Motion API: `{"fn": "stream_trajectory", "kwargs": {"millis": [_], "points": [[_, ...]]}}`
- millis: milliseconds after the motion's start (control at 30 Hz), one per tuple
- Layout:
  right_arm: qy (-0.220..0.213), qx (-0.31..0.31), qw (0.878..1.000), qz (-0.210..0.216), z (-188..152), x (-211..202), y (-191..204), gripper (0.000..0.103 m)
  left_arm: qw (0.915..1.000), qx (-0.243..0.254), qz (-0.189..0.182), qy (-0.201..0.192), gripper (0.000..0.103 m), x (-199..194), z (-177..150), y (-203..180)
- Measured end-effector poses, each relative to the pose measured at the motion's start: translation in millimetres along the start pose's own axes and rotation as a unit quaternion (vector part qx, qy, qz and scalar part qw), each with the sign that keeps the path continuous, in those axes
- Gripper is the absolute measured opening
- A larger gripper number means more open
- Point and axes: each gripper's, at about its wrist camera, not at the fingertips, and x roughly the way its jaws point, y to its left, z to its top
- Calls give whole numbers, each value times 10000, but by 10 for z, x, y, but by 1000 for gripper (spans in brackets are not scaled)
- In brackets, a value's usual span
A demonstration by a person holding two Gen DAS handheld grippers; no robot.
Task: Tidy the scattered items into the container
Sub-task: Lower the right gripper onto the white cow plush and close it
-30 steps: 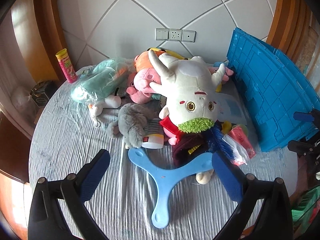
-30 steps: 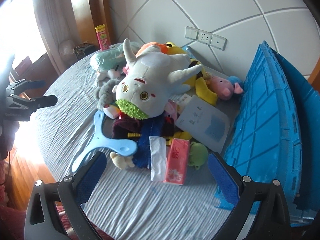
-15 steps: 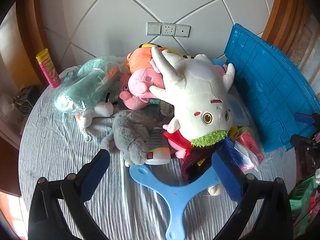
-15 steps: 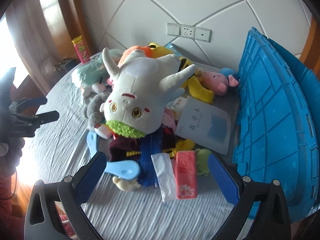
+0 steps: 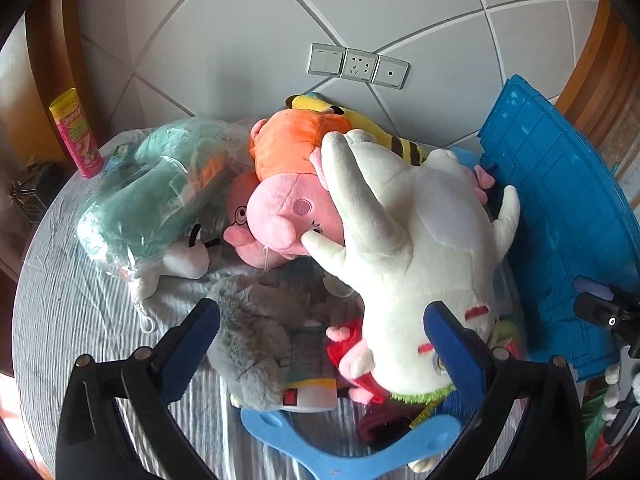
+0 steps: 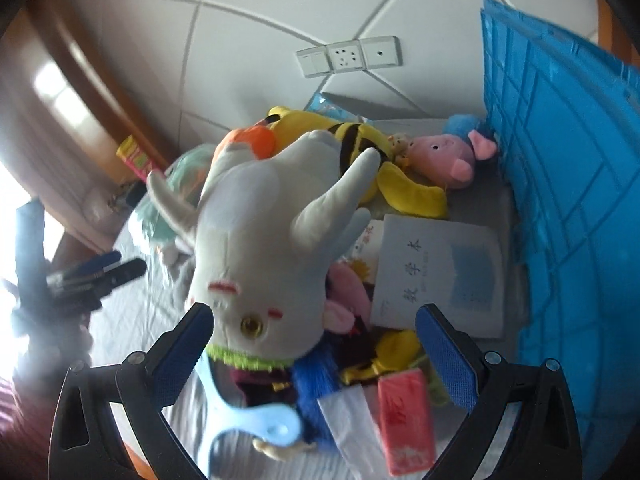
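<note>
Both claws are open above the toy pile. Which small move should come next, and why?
Probably lower the right claw a little and shut it on the white horned plush. Its head lies between the open fingers, it tops the pile, and the blue container stands close on the right. The left claw is open too.

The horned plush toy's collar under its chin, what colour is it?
Bright green and fuzzy, on the horned plush toy; the collar shows best in the right wrist view.
</note>
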Motion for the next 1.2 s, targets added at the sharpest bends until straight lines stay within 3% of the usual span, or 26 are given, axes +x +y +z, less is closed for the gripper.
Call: {"fn": "stream_trajectory", "kwargs": {"millis": [400,500,567,633,667,700,900,1067,1200], "points": [[-19,753,9969,218,504,661,-298,102,9997,98,-208,-105,100,506,418,-55],[165,774,9963,324,521,847,-305,102,9987,136,-479,-44,86,589,432,-57],[263,714,9961,444,492,945,-276,79,9978,175,-641,-27,77,596,426,-68],[240,707,9947,708,468,984,-249,65,9957,294,-877,-25,47,585,414,-108],[219,683,9946,755,468,976,-225,53,9945,346,-991,-21,38,577,407,-130],[197,659,9944,801,469,969,-202,50,9937,393,-1047,-22,28,562,400,-161],[197,525,9958,729,408,922,-172,54,9934,486,-1039,-58,29,524,317,-219],[167,545,9967,579,366,941,-208,85,9939,438,-1017,8,29,520,286,-178],[153,526,9962,678,336,972,-223,85,9935,415,-1062,15,29,526,258,-136]]}}
